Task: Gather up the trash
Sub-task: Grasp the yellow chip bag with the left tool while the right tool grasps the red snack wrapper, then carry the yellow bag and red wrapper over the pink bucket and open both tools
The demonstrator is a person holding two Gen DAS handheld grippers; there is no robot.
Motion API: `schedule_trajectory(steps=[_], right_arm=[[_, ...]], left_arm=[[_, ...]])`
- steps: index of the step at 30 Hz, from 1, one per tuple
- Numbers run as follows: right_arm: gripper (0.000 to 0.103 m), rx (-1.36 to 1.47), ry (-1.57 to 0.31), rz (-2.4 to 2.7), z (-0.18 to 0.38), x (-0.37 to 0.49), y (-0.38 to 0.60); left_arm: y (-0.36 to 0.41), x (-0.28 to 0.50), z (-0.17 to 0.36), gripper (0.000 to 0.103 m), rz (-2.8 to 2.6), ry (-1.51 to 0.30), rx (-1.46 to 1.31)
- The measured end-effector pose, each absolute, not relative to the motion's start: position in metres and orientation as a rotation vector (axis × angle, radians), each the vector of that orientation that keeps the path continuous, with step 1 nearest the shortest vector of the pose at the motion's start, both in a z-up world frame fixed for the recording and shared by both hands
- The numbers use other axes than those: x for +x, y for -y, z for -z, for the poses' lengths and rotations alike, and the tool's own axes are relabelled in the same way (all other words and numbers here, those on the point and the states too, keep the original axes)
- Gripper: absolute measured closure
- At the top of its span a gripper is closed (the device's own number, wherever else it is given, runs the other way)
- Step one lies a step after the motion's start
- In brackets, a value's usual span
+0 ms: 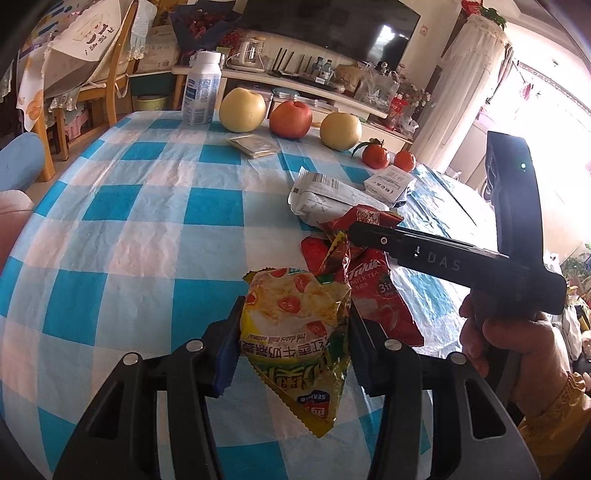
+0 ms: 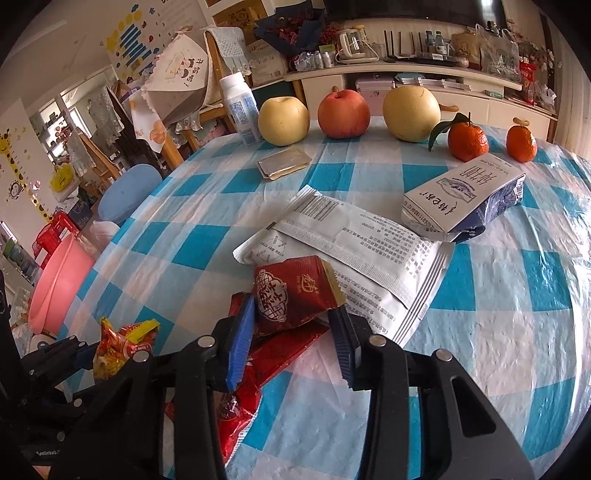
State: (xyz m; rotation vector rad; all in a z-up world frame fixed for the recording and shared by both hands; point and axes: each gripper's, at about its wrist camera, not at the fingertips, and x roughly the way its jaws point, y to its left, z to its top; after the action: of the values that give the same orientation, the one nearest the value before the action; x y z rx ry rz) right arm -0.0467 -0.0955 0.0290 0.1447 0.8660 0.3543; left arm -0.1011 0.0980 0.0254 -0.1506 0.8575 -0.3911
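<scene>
1. Gripping a yellow oatmeal packet (image 1: 295, 325), the left gripper (image 1: 291, 350) has its pads pressed on both sides, above the tabletop's (image 1: 147, 229) near edge.
2. Clamping a dark red wrapper (image 2: 291, 291), the right gripper (image 2: 291, 332) holds it between its pads, beside the white pouch (image 2: 354, 240).

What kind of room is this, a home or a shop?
Most likely a home living-dining room: a checked tablecloth with fruit, a television above a low cabinet, and a wooden chair nearby.

Bare checked tablecloth (image 1: 140, 229) wide open leftward; fruit row (image 2: 343, 114) and white packet (image 2: 354, 240) crowding the far side.
</scene>
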Motion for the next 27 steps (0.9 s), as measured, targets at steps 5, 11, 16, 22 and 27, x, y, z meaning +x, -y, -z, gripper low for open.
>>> schedule_trajectory(steps=[5,11,16,22,27], right_arm=[[0.065,0.146,-0.847,-0.343,-0.032,-0.049,0.098],[0.067,0.158,-0.802,-0.319,-0.041,-0.053,0.104],[0.067,0.145,-0.786,-0.311,-0.047,-0.058,0.105],[0.067,0.102,-0.769,-0.304,-0.056,-0.066,0.097],[0.067,0.073,-0.759,-0.291,-0.062,-0.074,0.092]], left_arm=[[-0.104,-0.1,-0.027,0.052,0.374,-0.851,-0.161],[-0.112,-0.1,-0.032,0.052,0.358,-0.832,-0.17],[-0.119,-0.099,-0.037,0.052,0.343,-0.817,-0.177],[-0.132,-0.097,-0.045,0.052,0.309,-0.786,-0.182],[-0.149,-0.093,-0.052,0.052,0.259,-0.764,-0.184]])
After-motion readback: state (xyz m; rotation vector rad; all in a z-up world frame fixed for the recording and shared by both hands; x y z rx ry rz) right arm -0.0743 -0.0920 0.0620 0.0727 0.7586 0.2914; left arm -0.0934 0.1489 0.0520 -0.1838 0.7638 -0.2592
